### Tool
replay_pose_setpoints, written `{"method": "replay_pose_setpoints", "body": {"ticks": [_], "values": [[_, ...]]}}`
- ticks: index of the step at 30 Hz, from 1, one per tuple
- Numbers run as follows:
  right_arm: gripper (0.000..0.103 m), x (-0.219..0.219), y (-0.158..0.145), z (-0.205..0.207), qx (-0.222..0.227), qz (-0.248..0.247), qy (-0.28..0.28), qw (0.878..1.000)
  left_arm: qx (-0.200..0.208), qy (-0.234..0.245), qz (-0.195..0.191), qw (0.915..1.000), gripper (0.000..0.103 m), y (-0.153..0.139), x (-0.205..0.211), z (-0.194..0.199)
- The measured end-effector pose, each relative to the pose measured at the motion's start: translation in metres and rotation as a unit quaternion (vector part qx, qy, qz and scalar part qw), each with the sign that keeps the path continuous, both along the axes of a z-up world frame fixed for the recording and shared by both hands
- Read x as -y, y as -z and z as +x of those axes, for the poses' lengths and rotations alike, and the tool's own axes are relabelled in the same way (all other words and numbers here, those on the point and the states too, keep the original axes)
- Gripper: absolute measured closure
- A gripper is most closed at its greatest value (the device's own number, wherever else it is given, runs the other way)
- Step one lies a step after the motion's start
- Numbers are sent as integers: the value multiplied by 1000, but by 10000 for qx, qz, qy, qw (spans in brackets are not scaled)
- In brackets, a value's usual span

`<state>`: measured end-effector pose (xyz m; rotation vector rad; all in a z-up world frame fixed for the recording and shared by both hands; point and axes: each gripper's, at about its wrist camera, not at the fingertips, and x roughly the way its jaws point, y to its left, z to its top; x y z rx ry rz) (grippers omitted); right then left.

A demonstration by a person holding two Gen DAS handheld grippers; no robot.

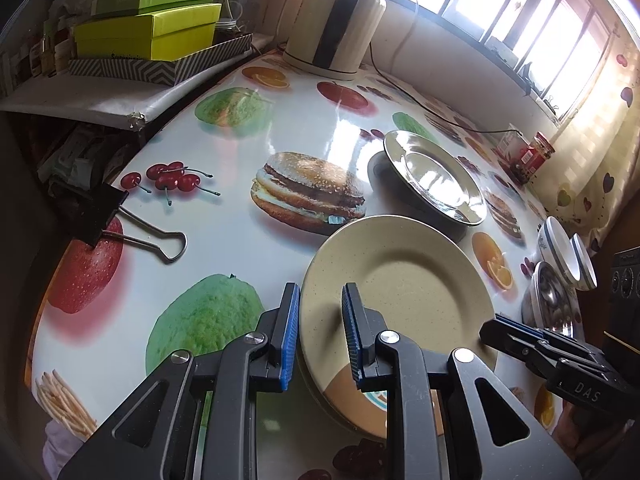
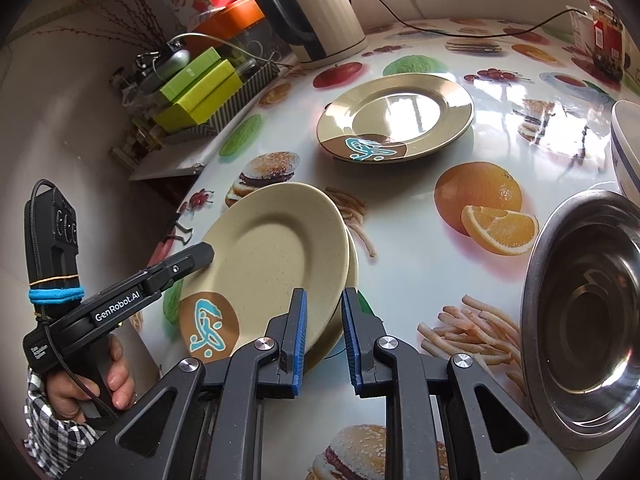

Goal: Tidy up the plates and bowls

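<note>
Left hand-held gripper (image 1: pixel 320 320) pinches plate (image 1: pixel 400 280) at lower-left rim; right hand-held gripper (image 1: pixel 486 330), nearly closed, straddles lower-right rim, grip unconfirmed.

A home kitchen or dining corner. Round table (image 2: pixel 400 208) under a glossy oilcloth printed with burgers, fruit and fries; cream electric kettle (image 2: pixel 320 20) with its cord; plates and bowls set out; jar (image 1: pixel 534 156) by a sunlit window (image 1: pixel 500 12); stacked green boxes (image 1: pixel 152 28) on a cluttered side shelf.
</note>
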<state>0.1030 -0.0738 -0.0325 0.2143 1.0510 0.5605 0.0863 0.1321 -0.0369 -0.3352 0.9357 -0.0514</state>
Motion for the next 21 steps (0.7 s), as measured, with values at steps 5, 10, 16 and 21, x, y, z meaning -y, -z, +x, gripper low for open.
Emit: {"method": "replay_pose_setpoints", "body": {"ticks": [5, 10, 16, 21], "values": [[84, 0, 2, 0, -28, -22, 1, 10000, 7, 9, -1, 10000, 81, 0, 0, 0], [84, -1, 3, -1, -42, -35, 16, 10000, 6, -2, 16, 10000, 81, 1, 0, 0], [84, -1, 4, 0, -48, -51, 20, 10000, 8, -26, -61, 10000, 81, -1, -2, -1], [81, 2, 5, 0, -72, -48, 37, 10000, 64, -14, -51, 10000, 81, -6, -3, 0]]}}
